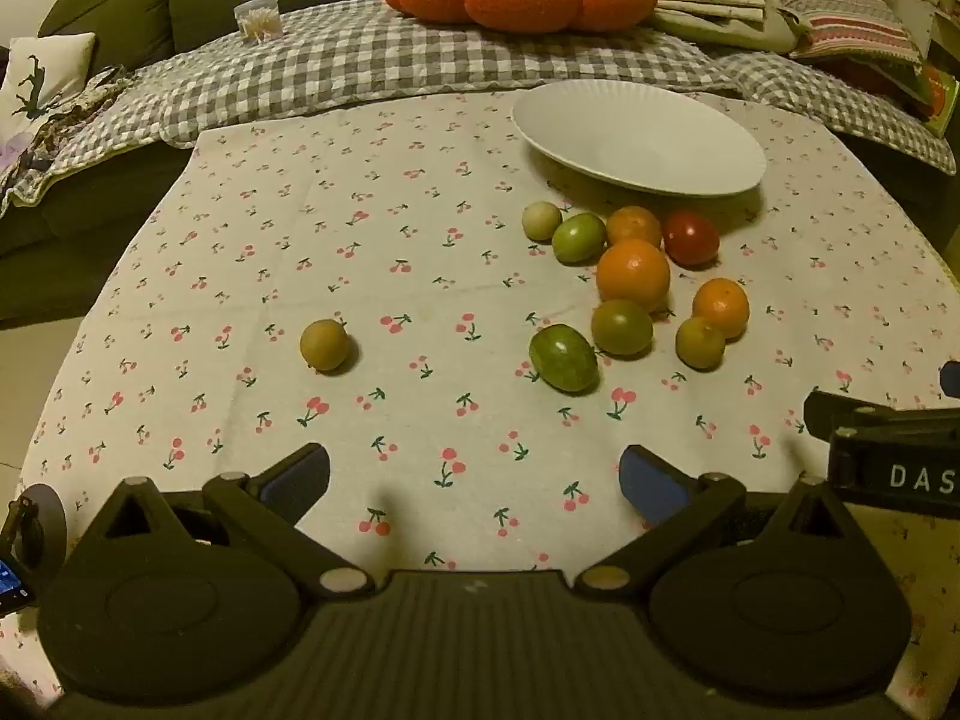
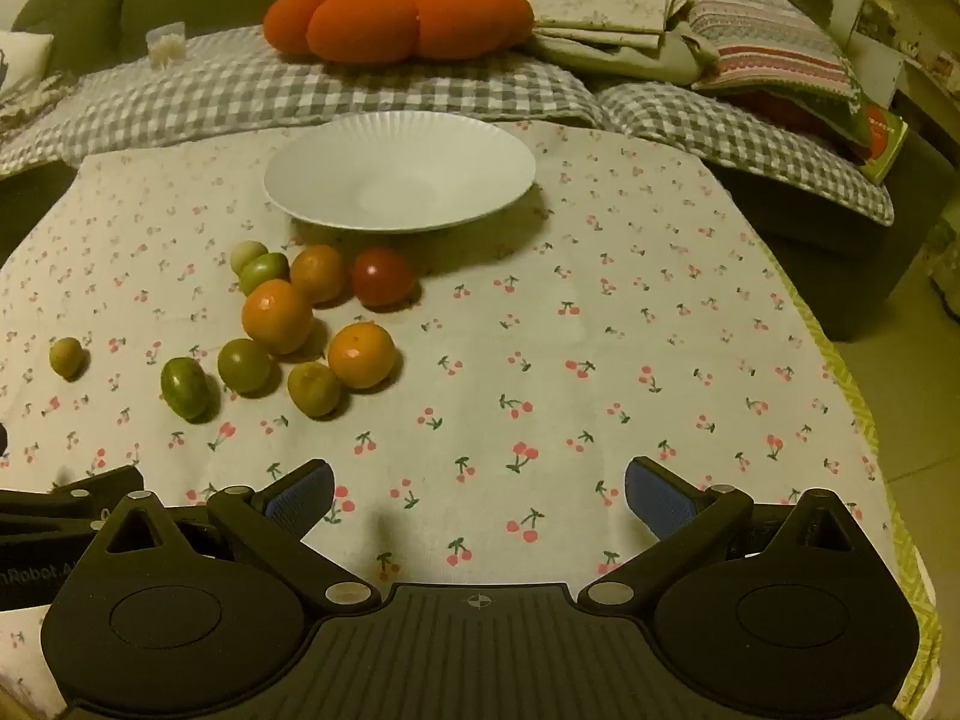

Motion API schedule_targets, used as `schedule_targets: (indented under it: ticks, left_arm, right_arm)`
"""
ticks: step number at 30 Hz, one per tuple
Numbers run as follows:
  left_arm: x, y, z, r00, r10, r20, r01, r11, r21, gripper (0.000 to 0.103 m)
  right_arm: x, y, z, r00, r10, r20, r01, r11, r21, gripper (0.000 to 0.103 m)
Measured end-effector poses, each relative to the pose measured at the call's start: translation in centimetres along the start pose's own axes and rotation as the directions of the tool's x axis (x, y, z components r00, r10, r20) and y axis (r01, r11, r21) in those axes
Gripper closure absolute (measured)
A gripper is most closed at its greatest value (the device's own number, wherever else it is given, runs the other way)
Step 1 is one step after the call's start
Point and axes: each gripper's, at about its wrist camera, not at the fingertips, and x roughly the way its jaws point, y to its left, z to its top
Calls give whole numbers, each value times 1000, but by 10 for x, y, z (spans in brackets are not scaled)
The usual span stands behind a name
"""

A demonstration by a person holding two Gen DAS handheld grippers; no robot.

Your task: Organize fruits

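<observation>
White letters reading "DAS" mark the black body of the right gripper (image 1: 894, 468) where it juts into the left wrist view, and the partly cut-off "nRobot.A" shows on the left gripper (image 2: 66, 540) at the edge of the right wrist view. Both tools hang over the near edge of a bench covered in a cherry-print cloth (image 2: 600, 360), the left gripper's (image 1: 474, 477) blue-padded fingers (image 1: 297, 480) spread wide with nothing between them, the right gripper's (image 2: 480, 489) fingers (image 2: 657, 495) likewise fully parted and holding nothing. A white fluted plate (image 2: 468, 138) sits empty at the far side of the cloth. Just in front of it lie the fruits in a loose cluster: a red tomato (image 2: 383, 276), three orange fruits including the largest one (image 2: 277, 315), and several green ones (image 2: 243, 365), some touching. One small yellow-green fruit (image 1: 324, 345) lies well apart to the left. Behind the bench, a pumpkin-shaped orange cushion (image 2: 396, 15) rests on a grey checked blanket (image 2: 240, 90) beside folded linens (image 2: 606, 12).
</observation>
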Motion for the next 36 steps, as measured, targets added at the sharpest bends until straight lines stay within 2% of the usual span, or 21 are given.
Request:
schedule_targets:
  ticks: [8,36]
  left_arm:
    - [-1,0,2,1000,-10,7,10,1000,8,1]
    - [0,4,0,1000,21,18,-21,1000,-1,1]
  right_arm:
    - [1,2,-1,1000,5,-1,-5,1000,-4,0]
    - [-1,2,-2,1000,0,5,0,1000,-13,0]
